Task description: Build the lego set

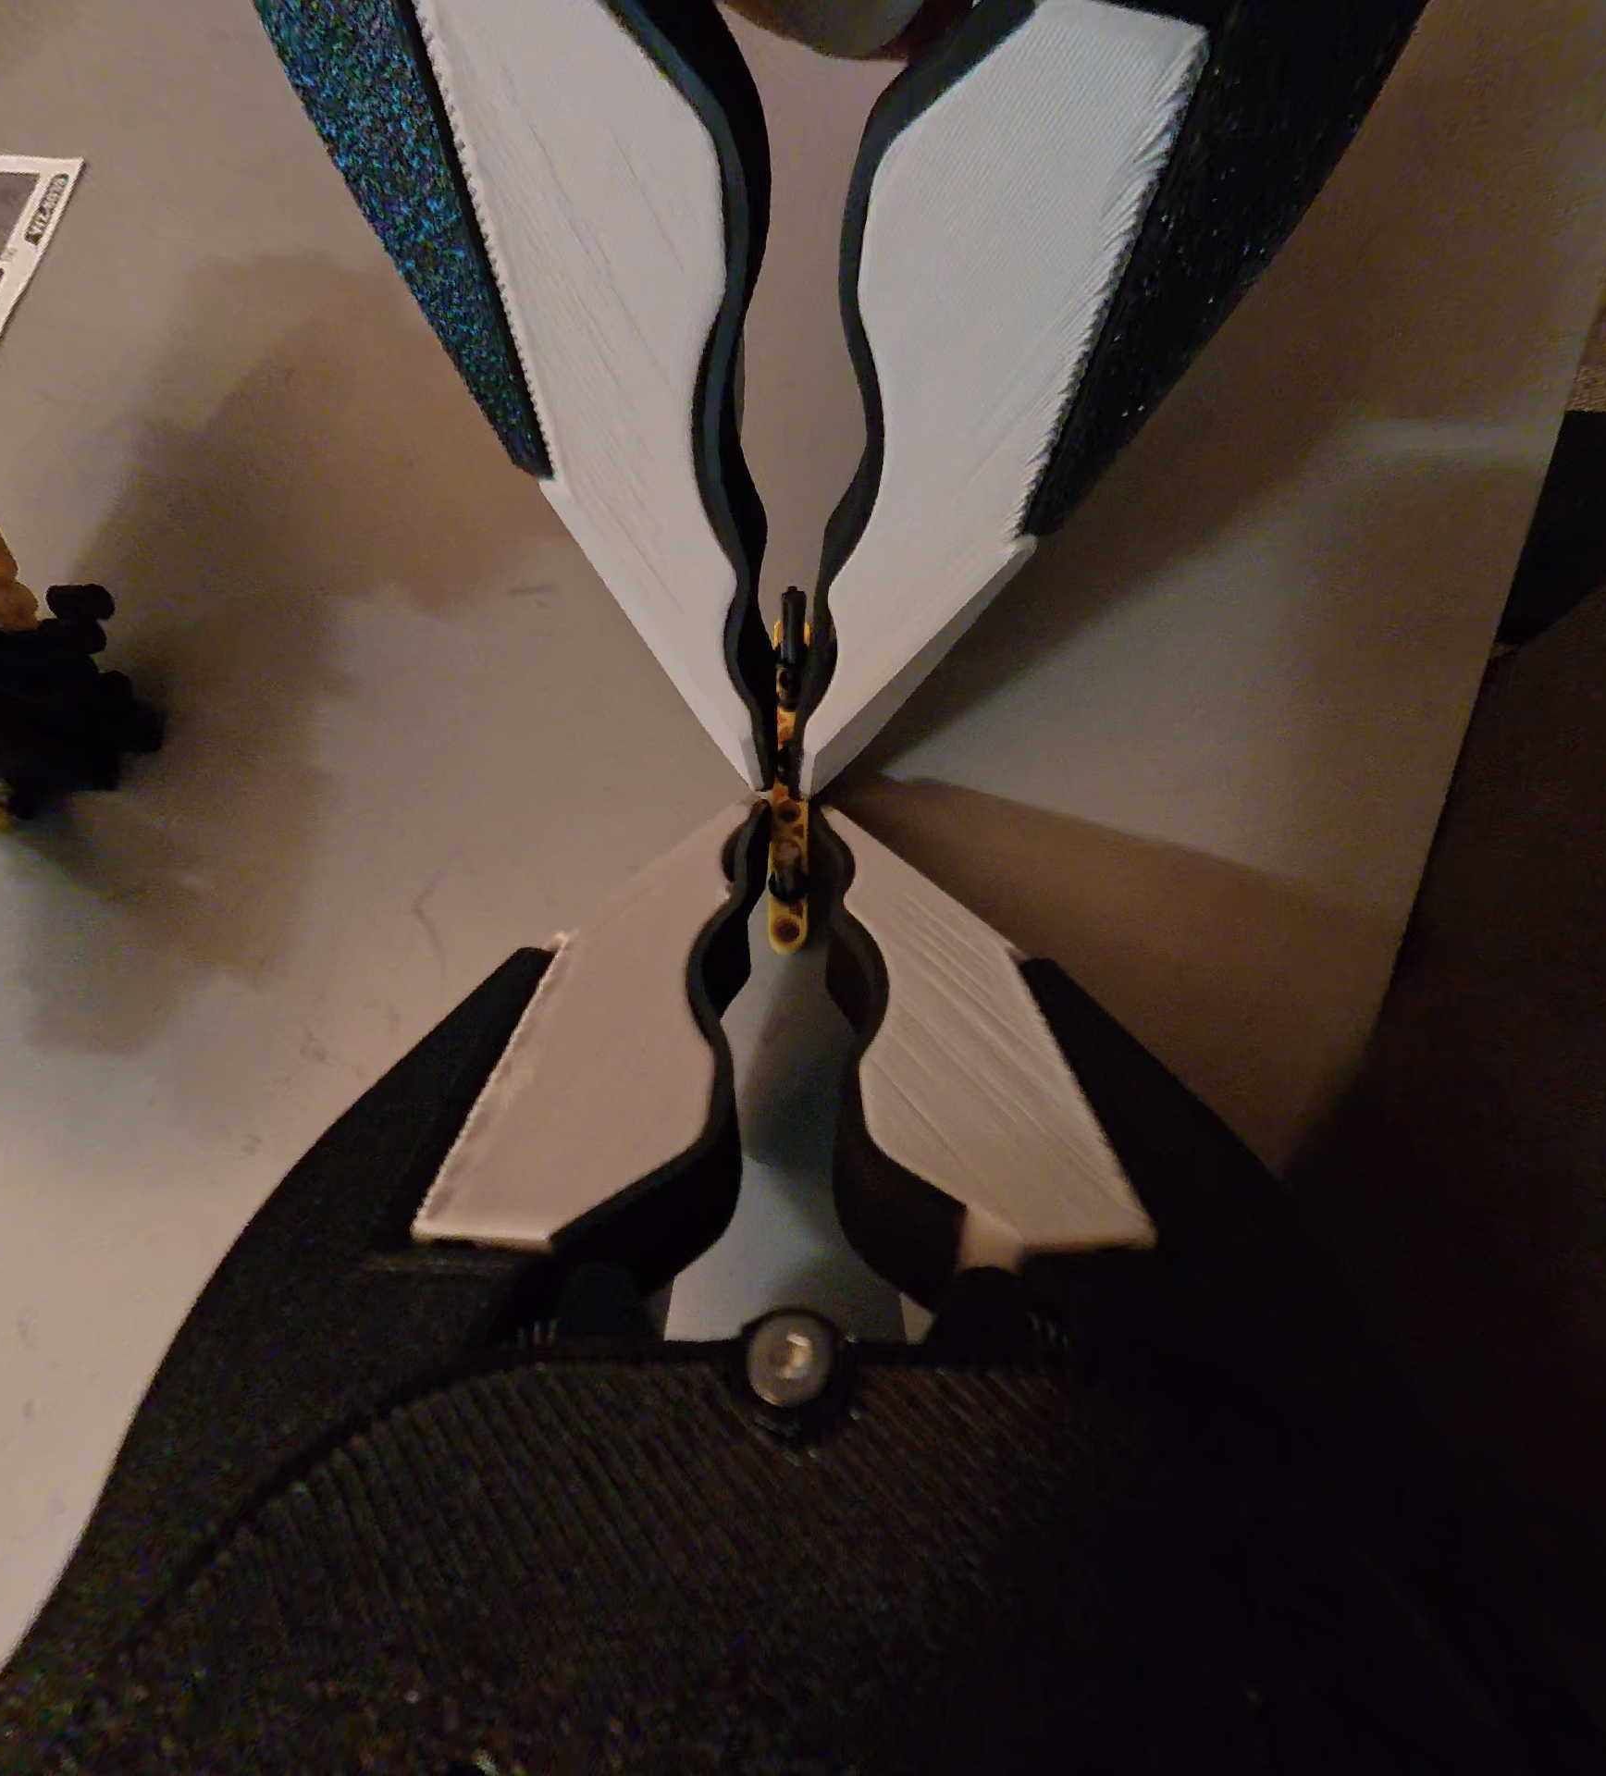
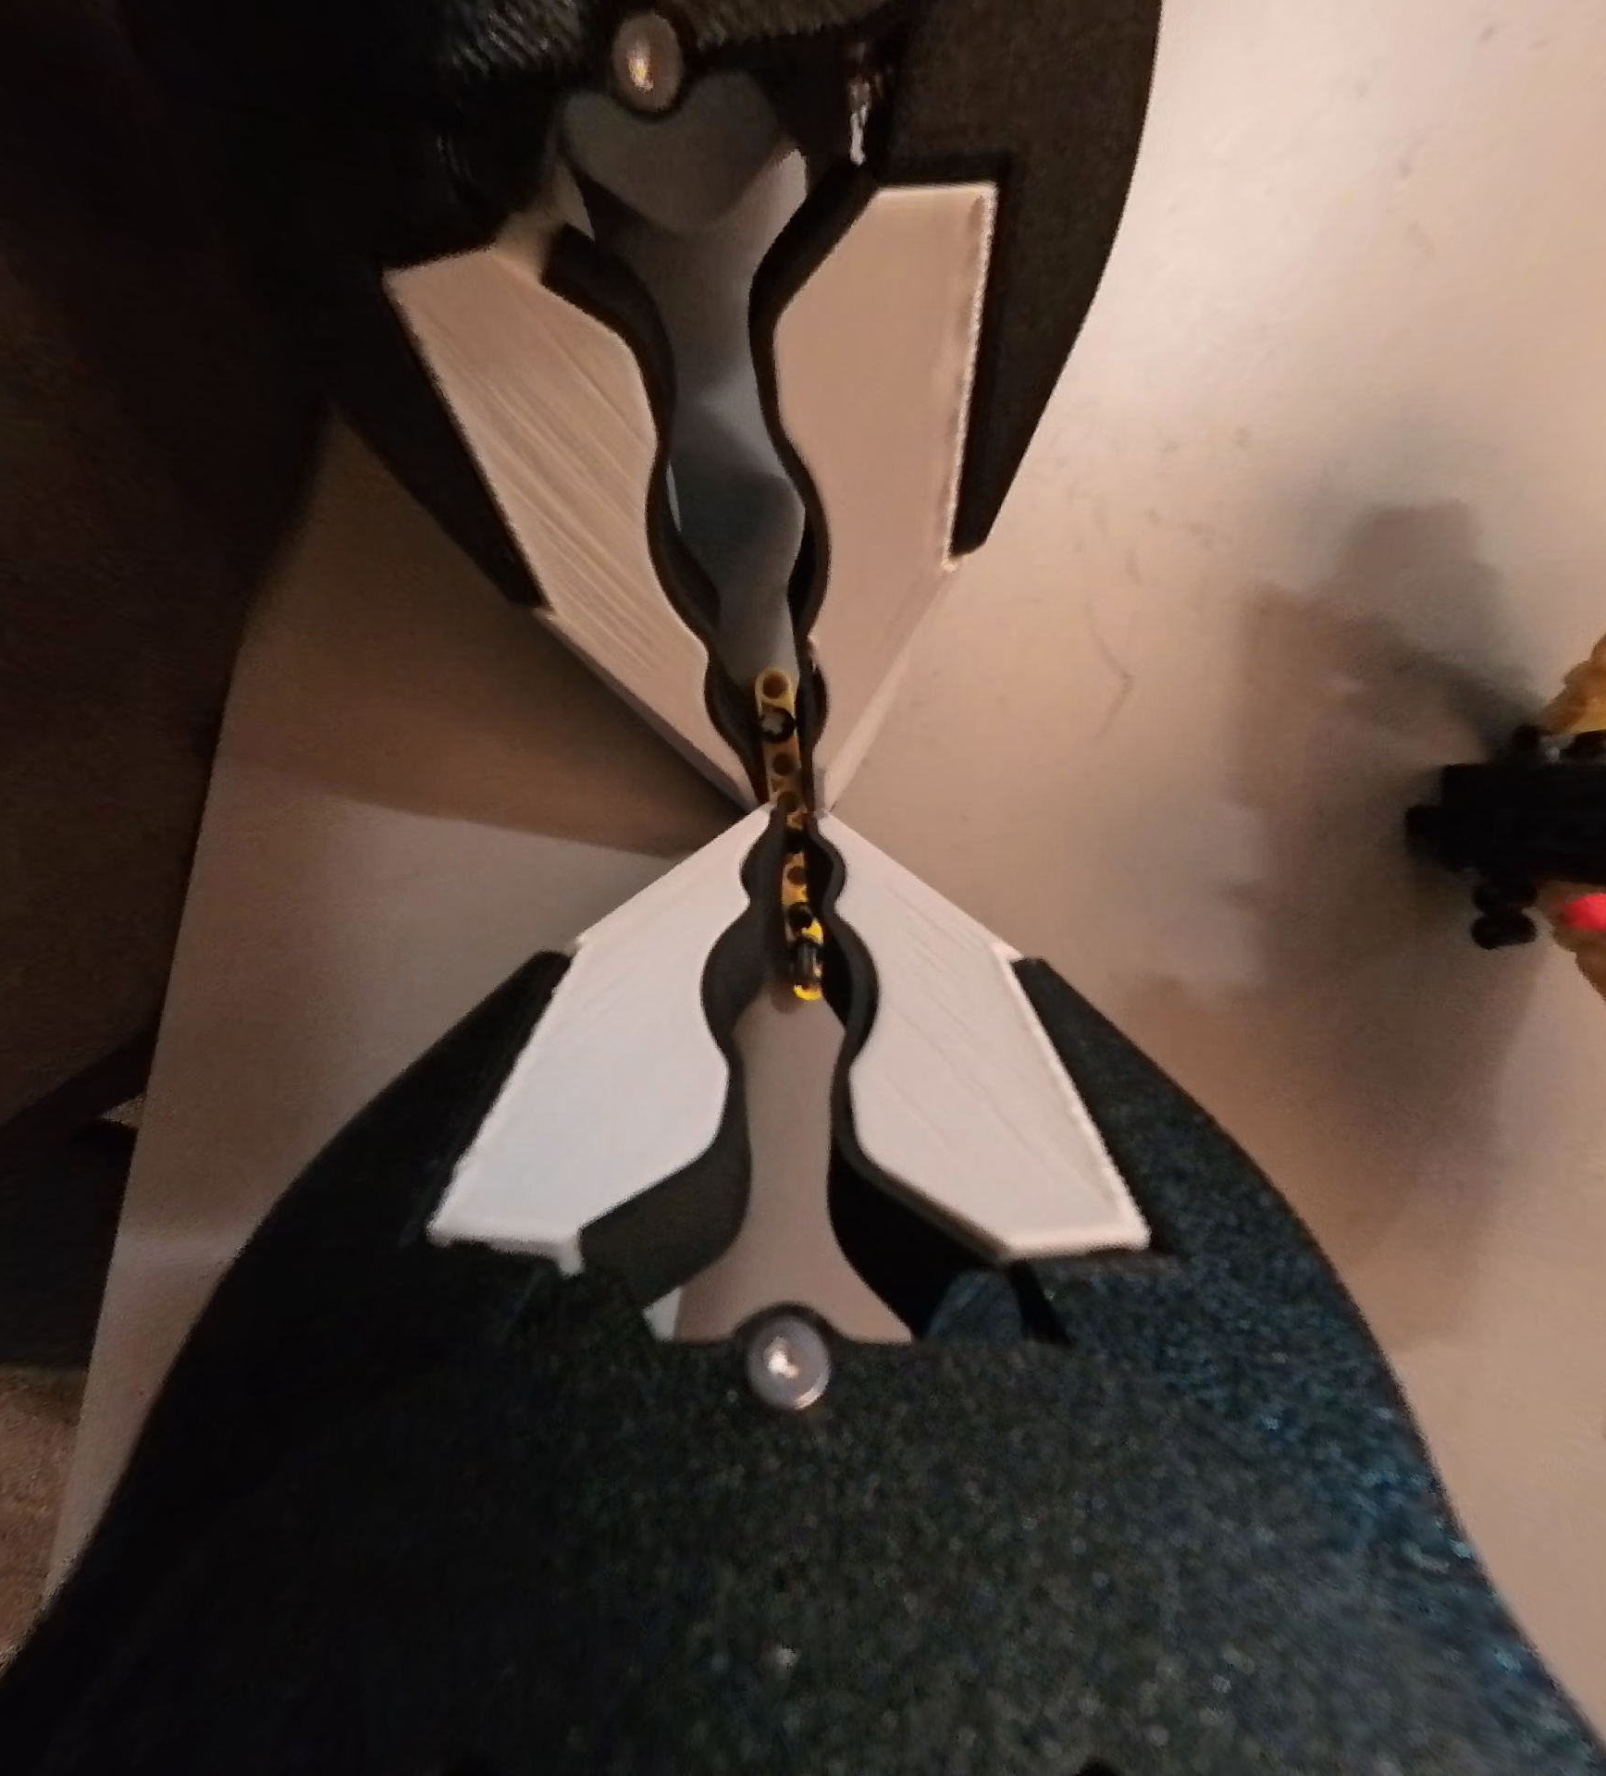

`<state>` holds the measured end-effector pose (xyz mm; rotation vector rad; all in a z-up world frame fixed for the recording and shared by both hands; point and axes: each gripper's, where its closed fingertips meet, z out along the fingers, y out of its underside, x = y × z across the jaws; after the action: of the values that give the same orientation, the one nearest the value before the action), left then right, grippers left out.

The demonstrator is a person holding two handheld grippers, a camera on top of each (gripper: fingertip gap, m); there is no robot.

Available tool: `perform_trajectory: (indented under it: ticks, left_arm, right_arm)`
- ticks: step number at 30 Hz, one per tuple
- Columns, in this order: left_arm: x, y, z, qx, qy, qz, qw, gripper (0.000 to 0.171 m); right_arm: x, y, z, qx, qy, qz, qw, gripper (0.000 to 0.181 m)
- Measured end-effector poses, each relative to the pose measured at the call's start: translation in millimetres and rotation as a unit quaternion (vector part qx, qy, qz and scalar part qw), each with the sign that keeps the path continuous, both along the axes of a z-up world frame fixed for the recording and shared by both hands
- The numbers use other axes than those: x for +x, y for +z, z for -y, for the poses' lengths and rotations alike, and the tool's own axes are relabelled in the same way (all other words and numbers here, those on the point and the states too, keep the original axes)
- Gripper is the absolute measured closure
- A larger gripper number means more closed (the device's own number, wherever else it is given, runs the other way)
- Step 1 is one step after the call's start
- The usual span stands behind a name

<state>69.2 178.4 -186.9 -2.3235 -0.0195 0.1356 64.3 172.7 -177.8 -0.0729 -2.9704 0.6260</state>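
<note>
A: What sits at the middle?

B: A thin yellow beam with holes (image 1: 788,865), plastic, with a black pin (image 1: 790,625) stuck through its far end. It hangs above the pale desk (image 1: 299,961), held from both ends.

A: By which gripper?

B: Both. The left gripper (image 1: 788,802) has its jaws drawn nearly together on the near end of the beam, tips pinching it. The right gripper (image 1: 788,769) comes in from the opposite side, tip to tip with the left, its jaws likewise closed on the other end.

A: Does the right wrist view add anything?

B: It shows the same beam (image 2: 785,778) from the other end; the right gripper (image 2: 790,826) clamps it, the left gripper (image 2: 785,793) faces it. The fingers (image 2: 626,1057) are white ribbed plastic with wavy black rubber linings, set in grainy black bodies.

A: And around them?

B: In the left view, a model of yellow and black parts (image 1: 1,673) stands at the left edge; the right view shows it (image 2: 1568,846) with a red piece. A printed sheet (image 1: 1,279) lies beyond it; its writing is too small to matter. A dark floor (image 1: 1549,1057) borders the desk.
</note>
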Motion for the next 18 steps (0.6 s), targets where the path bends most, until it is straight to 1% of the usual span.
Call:
perform_trajectory:
  ticks: [5,8,12,16,18]
  left_arm:
    - [0.1,0.3,-0.4,0.001,-0.003,-0.013,1.0,0.167]
    - [0.5,0.3,-0.6,0.002,-0.005,-0.01,1.0,0.167]
    - [0.5,0.1,-0.6,0.001,-0.009,-0.008,1.0,0.167]
    - [0.3,-0.1,-0.3,0.0,-0.009,-0.005,1.0,0.167]
    - [0.4,-0.1,-0.4,0.001,-0.009,-0.002,1.0,0.166]
  right_arm:
    - [-0.1,-0.1,-0.7,0.023,0.015,-0.004,1.0,0.178]
    - [-2.4,1.3,-1.7,0.03,0.021,-0.009,0.999,0.17]
    - [2.0,0.3,-1.9,0.03,0.026,0.01,0.999,0.178]
    - [1.5,1.6,-9.4,0.053,0.029,0.012,0.998,0.171]
    - [1.5,1.8,-9.9,0.054,0.028,0.015,0.998,0.17]
